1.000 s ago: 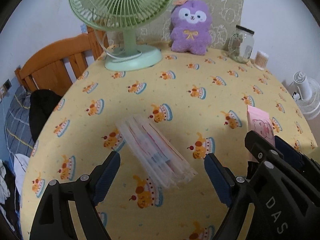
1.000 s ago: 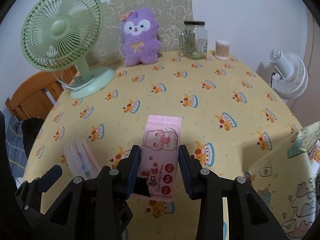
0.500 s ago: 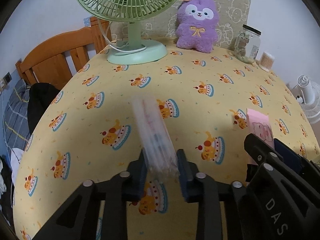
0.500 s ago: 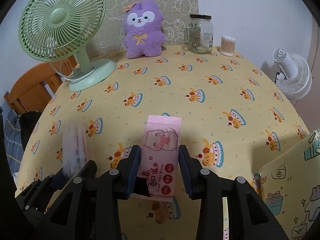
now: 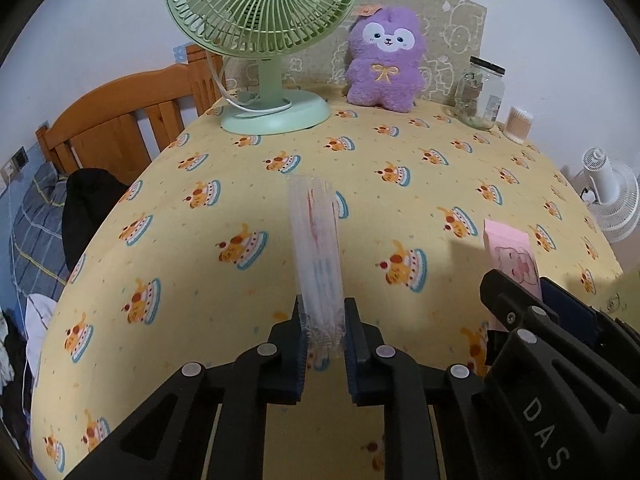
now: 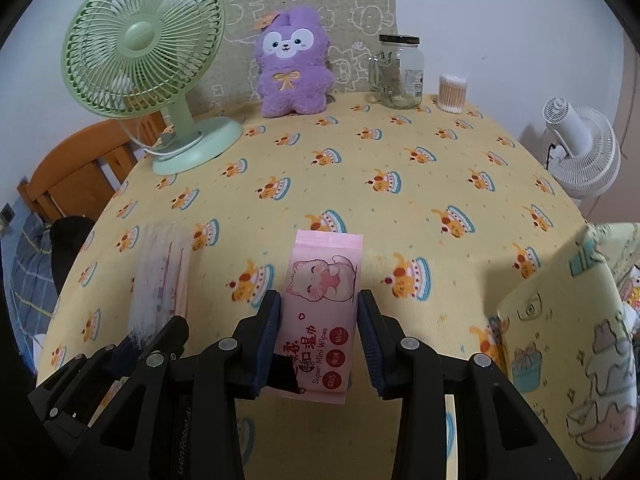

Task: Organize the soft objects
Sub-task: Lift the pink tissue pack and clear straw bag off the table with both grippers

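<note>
A clear plastic packet [image 5: 316, 240] with red and blue print stands up between the fingers of my left gripper [image 5: 323, 320]. Its jaws are closing and the pads press on the packet's lower end, which is off the yellow cake-print tablecloth [image 5: 400, 152]. My right gripper [image 6: 318, 320] is shut on a pink pack of mini wipes [image 6: 324, 280] with a cat drawing, held just above the cloth. From the right wrist view the clear packet [image 6: 160, 276] shows at the left. A purple plush toy [image 6: 294, 64] sits at the table's far edge.
A green desk fan [image 5: 264, 12] stands at the back left with its white cord. A glass jar [image 6: 398, 72] and a tub of cotton swabs [image 6: 452, 94] stand back right. A patterned fabric bag [image 6: 568, 340] is at the near right. A wooden headboard [image 5: 116, 120] lies left, a white fan [image 6: 580, 148] right.
The left jaws went from wide open around the clear packet lying flat to closed on it; the packet now stands lifted along the fingers. The right gripper keeps its hold on the wipes.
</note>
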{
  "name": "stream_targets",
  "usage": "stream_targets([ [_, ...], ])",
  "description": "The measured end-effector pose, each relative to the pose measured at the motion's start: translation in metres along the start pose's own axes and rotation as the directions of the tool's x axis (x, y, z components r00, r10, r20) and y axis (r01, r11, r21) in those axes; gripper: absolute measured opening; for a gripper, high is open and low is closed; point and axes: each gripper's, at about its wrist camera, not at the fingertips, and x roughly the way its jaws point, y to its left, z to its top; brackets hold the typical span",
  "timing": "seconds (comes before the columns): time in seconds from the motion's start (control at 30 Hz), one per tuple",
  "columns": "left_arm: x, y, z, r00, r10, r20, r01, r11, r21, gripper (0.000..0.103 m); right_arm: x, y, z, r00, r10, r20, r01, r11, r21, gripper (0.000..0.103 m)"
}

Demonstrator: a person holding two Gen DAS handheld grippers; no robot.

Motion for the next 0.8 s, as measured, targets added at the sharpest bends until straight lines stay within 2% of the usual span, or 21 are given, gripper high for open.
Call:
stream_targets([
  [0.37, -0.031, 0.0, -0.018, 1.0, -0.004, 0.028, 0.003, 1.0, 0.009, 0.013, -0.028, 0.001, -0.016, 1.0, 0.027, 0.012, -0.026, 0.999, -0.02, 0.042],
  [0.8, -0.075, -0.003, -0.028, 0.995, -0.01, 0.101, 0.009, 1.0, 0.015, 0.013, -0.072, 0.001, -0.025, 0.997, 0.051, 0.064, -0.047, 0.997, -0.063, 0.042],
])
